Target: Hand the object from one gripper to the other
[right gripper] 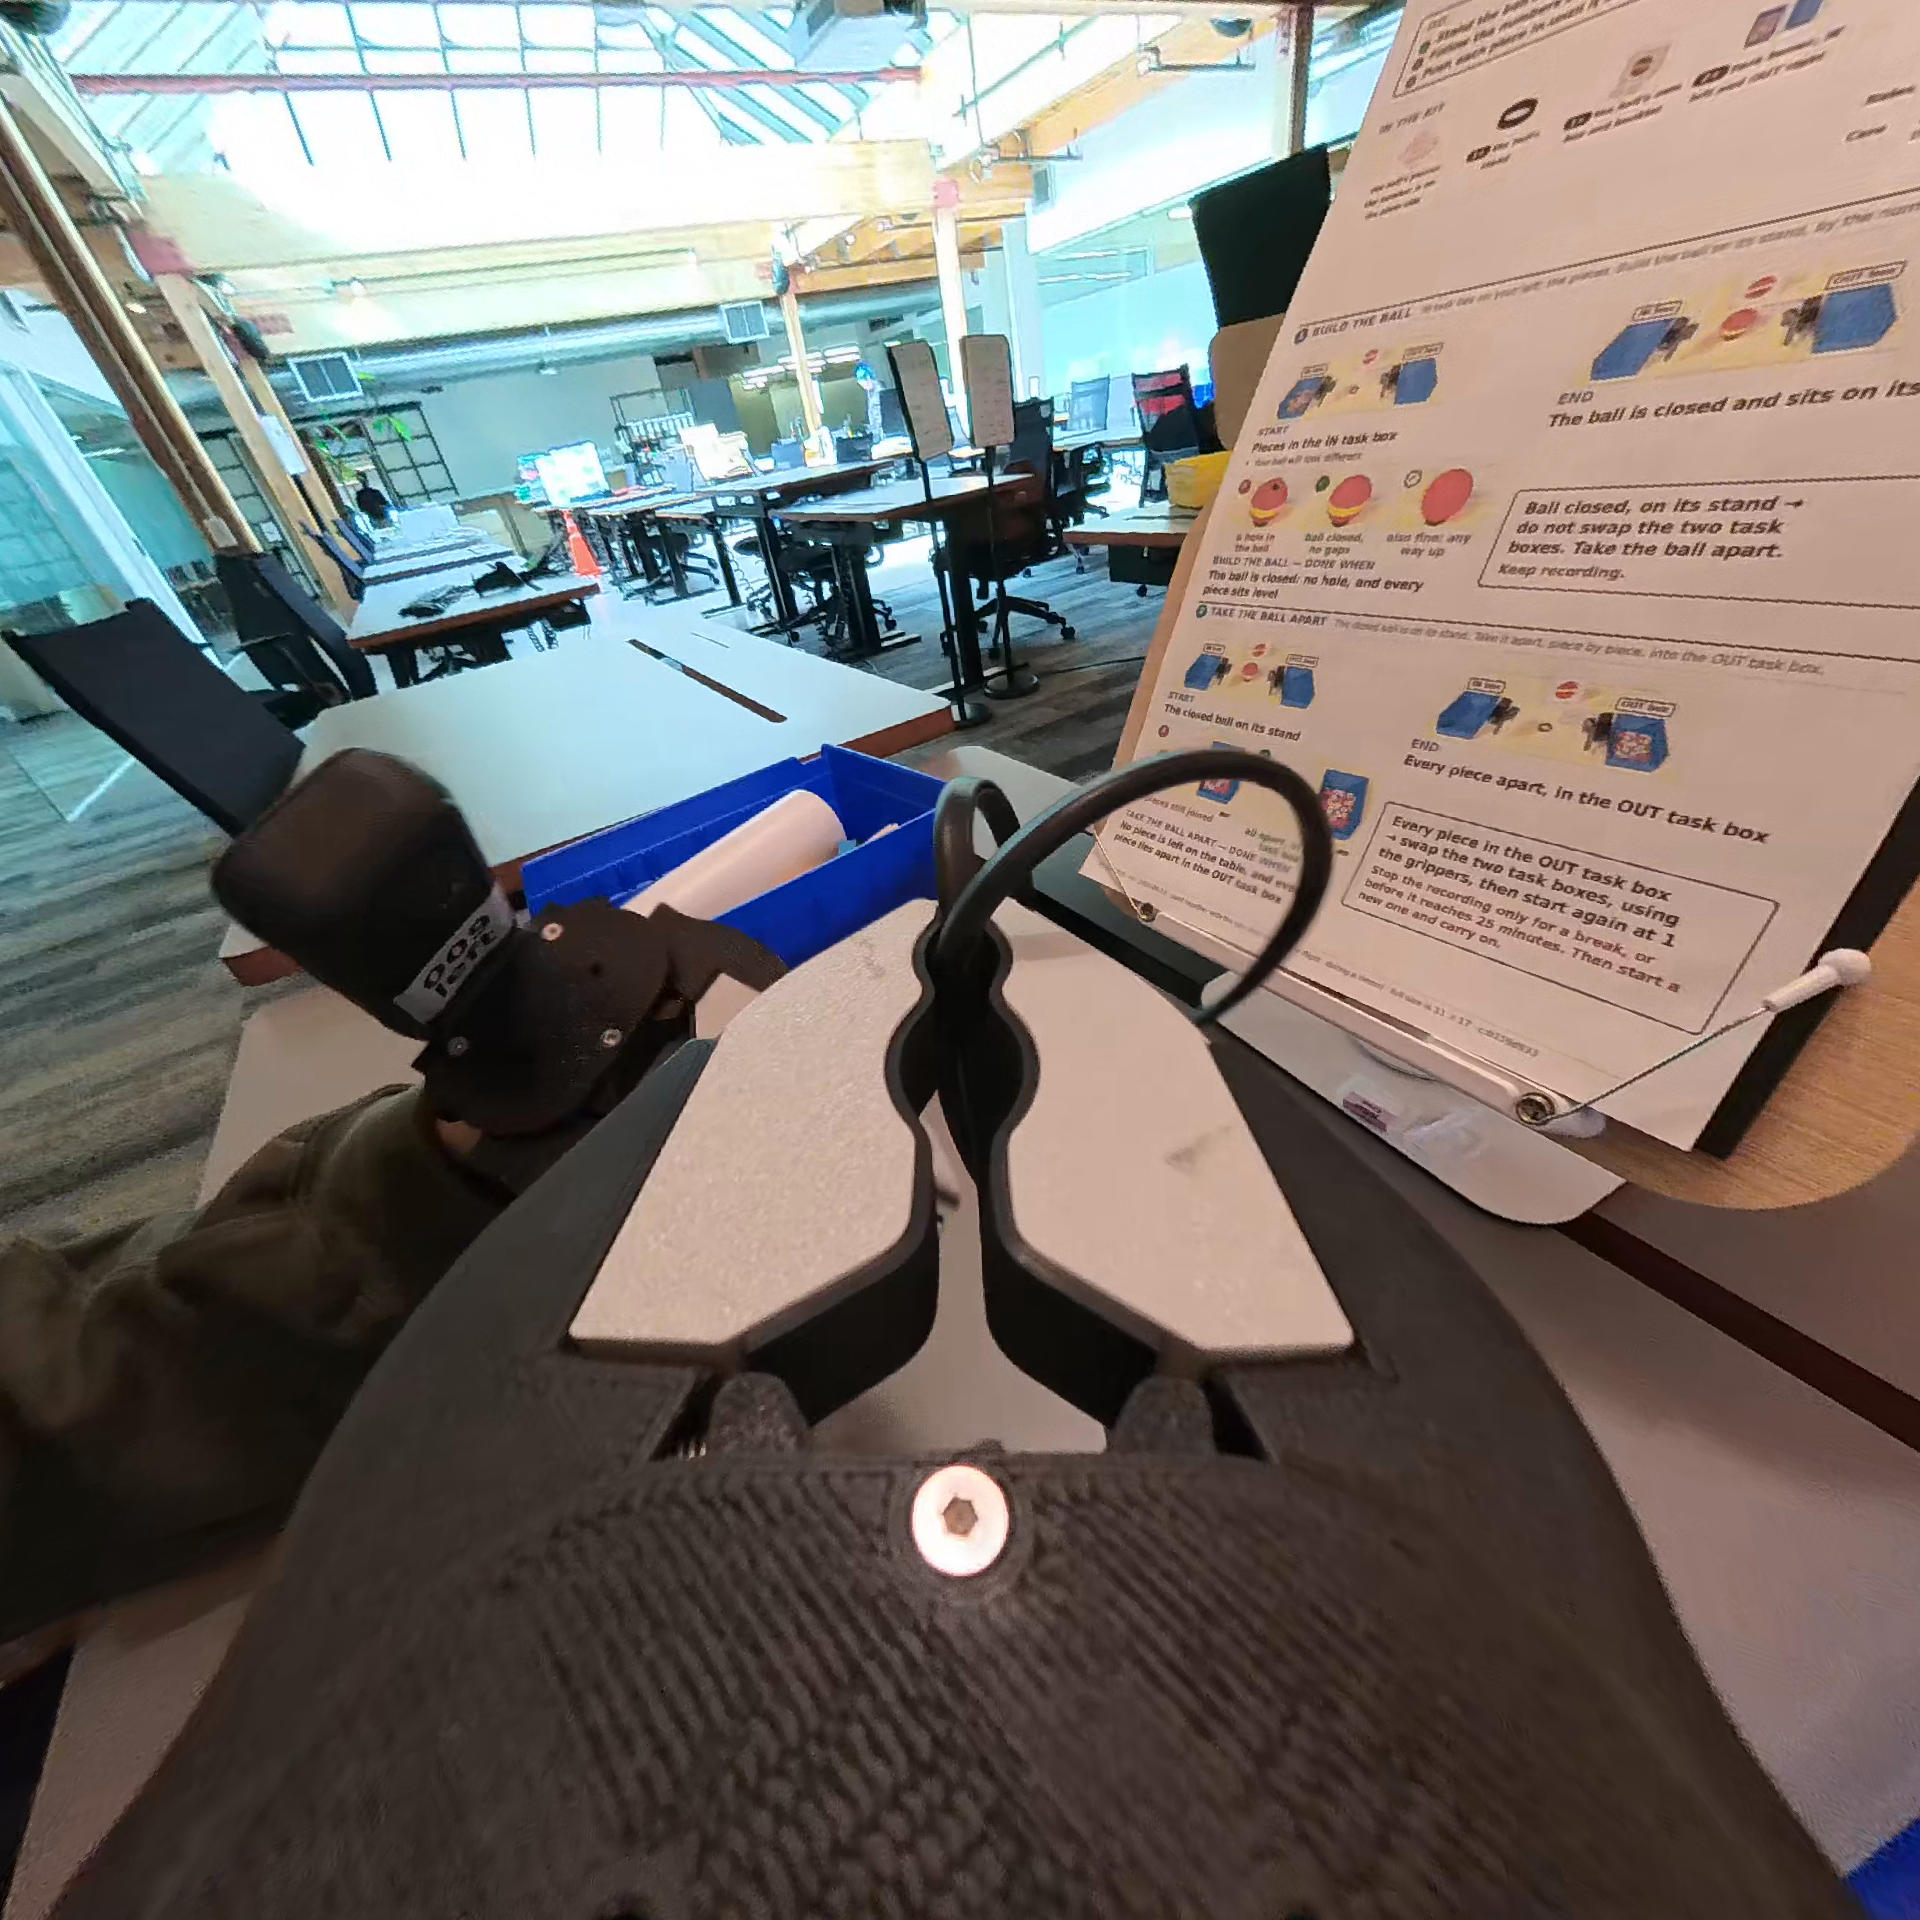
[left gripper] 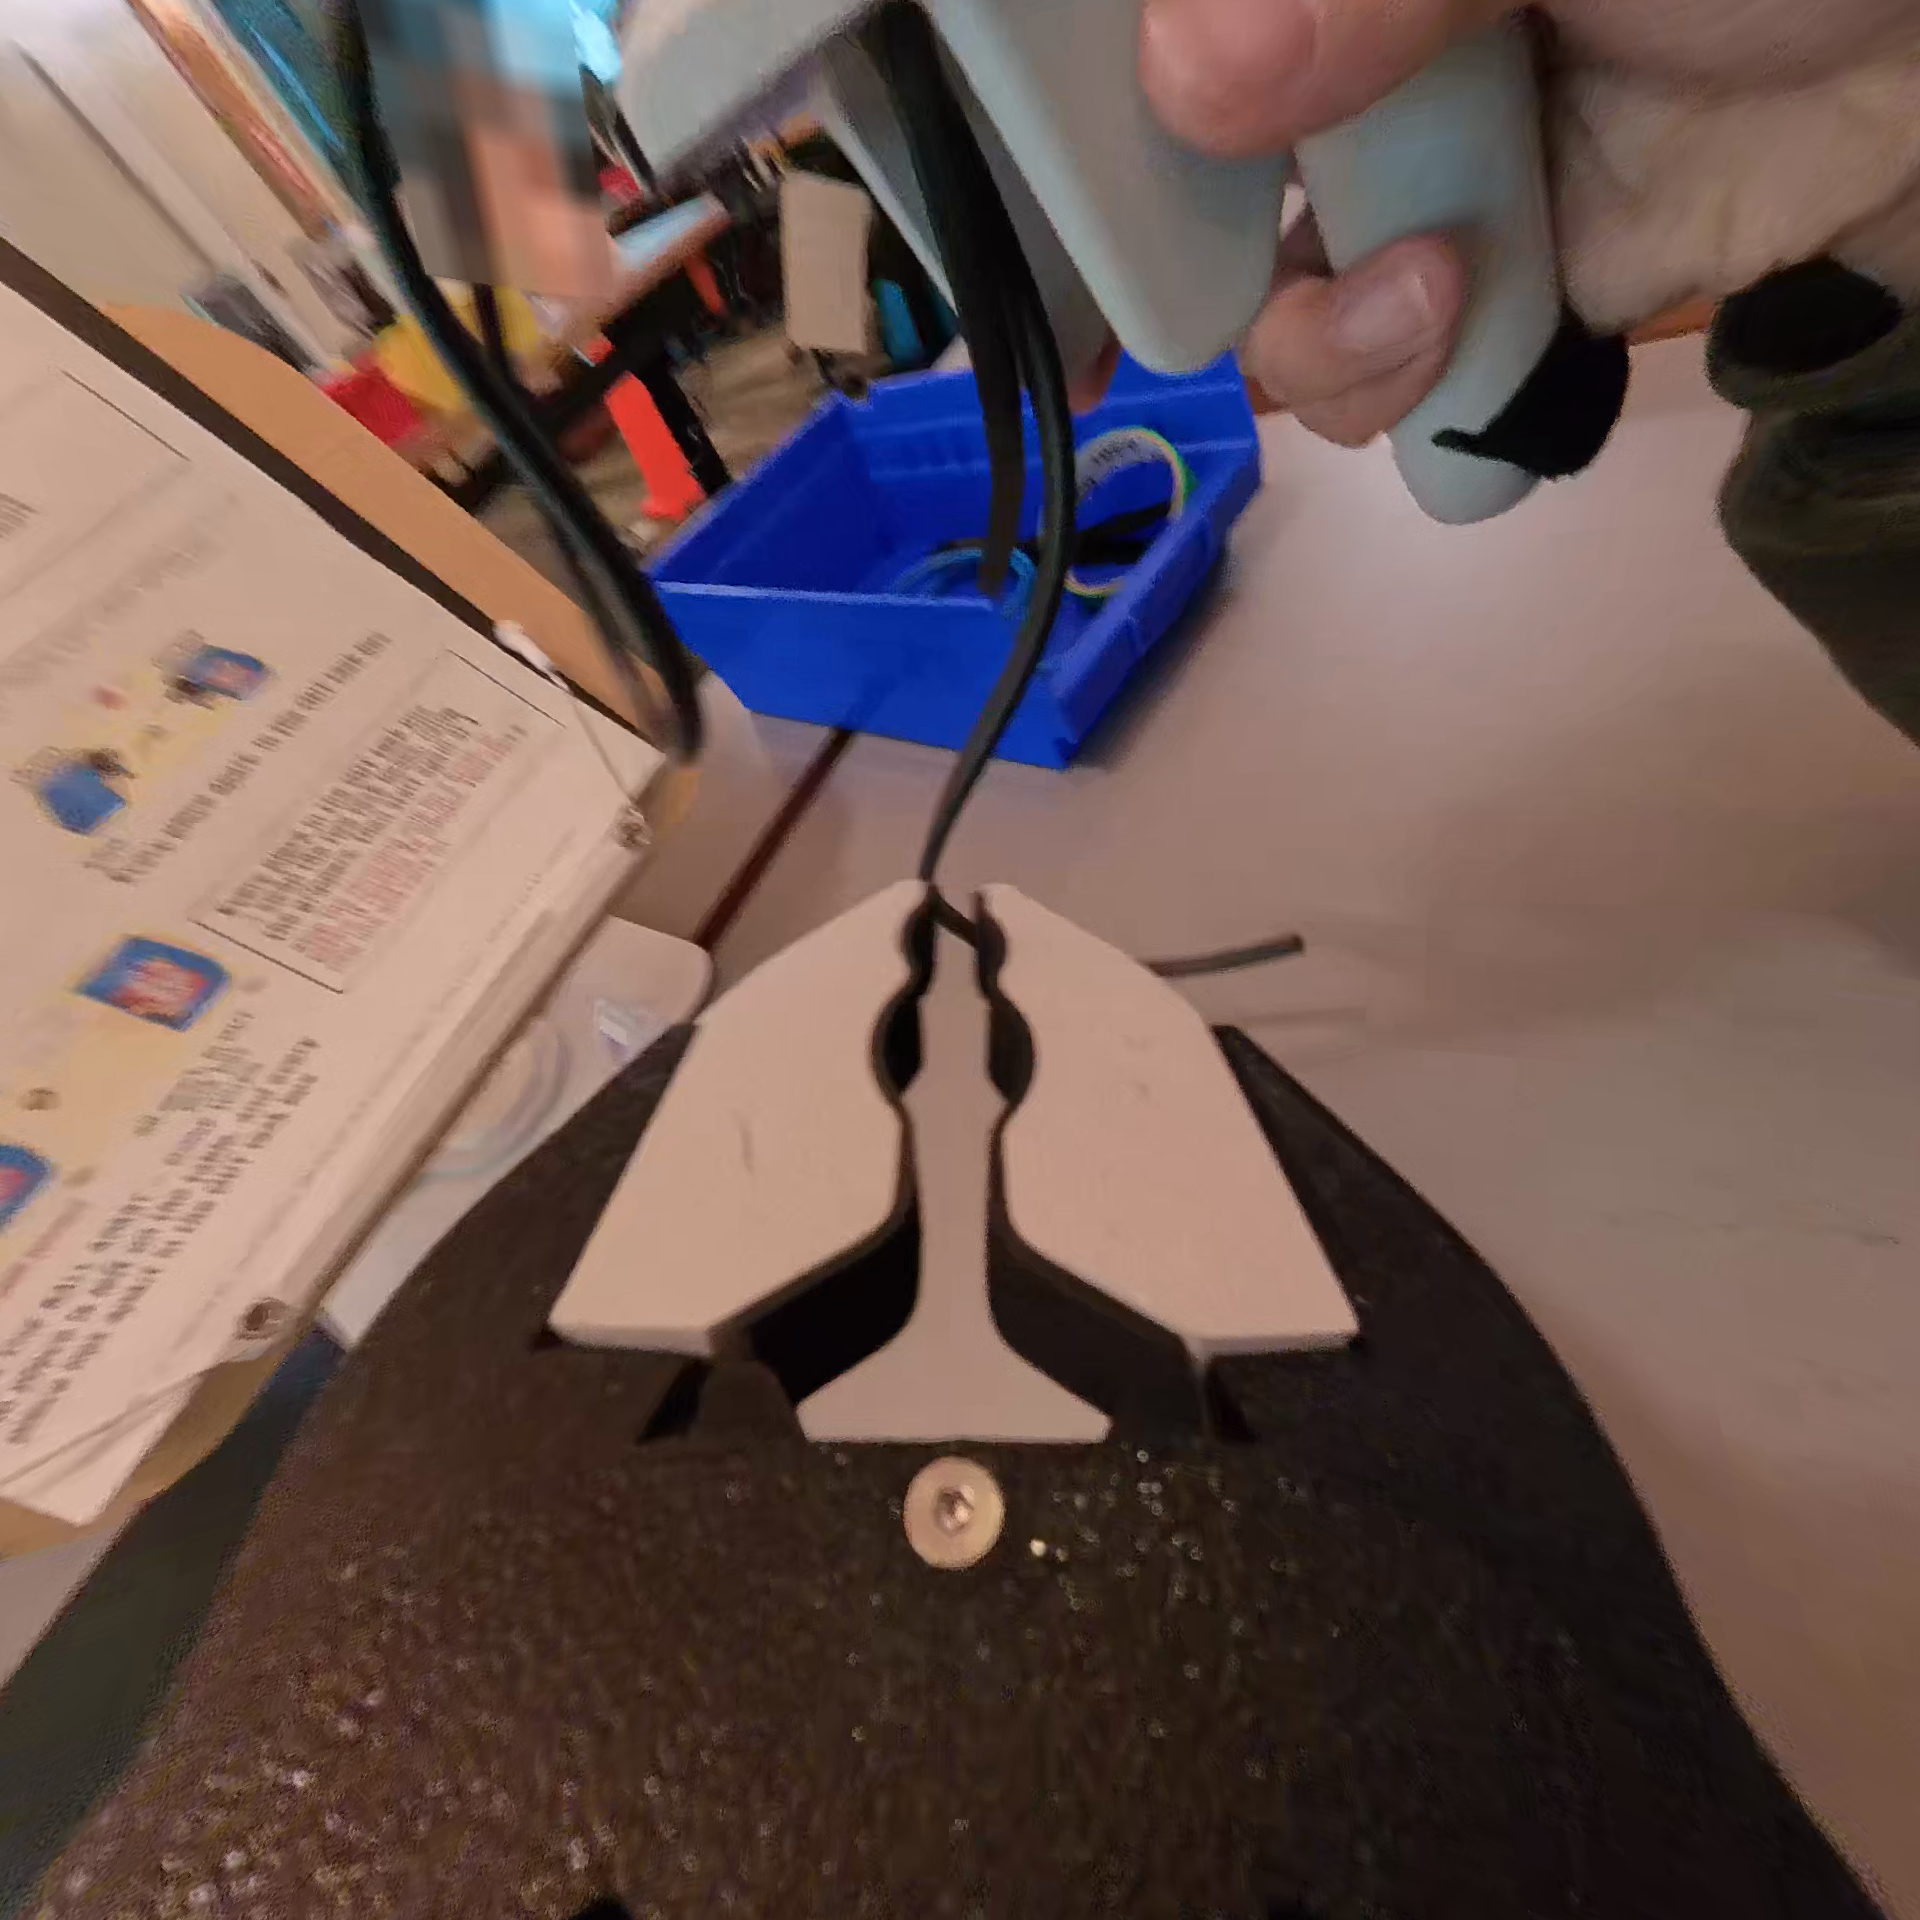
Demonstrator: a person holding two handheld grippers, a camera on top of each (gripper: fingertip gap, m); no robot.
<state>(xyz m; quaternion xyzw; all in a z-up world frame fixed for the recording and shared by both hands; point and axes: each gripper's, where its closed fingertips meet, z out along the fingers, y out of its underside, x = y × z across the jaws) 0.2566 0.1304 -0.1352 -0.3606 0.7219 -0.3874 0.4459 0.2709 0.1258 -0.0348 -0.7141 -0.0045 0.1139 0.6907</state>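
We hold two hand-held grippers over a pale, smooth tabletop [left gripper: 1455,831]. Our left gripper [left gripper: 951,904] has its grey fingers drawn nearly together, the tips pinching one end of a thin black cable tie [left gripper: 1039,582]. From there the tie rises up and away toward our right gripper [left gripper: 1039,187], which hangs above and ahead, gripped by a hand [left gripper: 1558,177] at the upper right.

In the right wrist view, our right gripper [right gripper: 961,945] is also narrowed, clamped on the black cable tie [right gripper: 1226,790], whose free length arcs up and curls over to the right of the fingertips. The left gripper's black body [right gripper: 447,935] sits just left of it.

Ahead of both grippers stands a blue plastic bin [left gripper: 862,644]; what lies inside is blurred. An upright wooden board with a printed instruction sheet [right gripper: 1558,623] crowds the right gripper's right side, close by. To the left gripper's right the table lies open. A short dark strip [left gripper: 1226,951] rests on the table just past the left fingertips; we cannot tell what it is. The tabletop's near edges are cut off.
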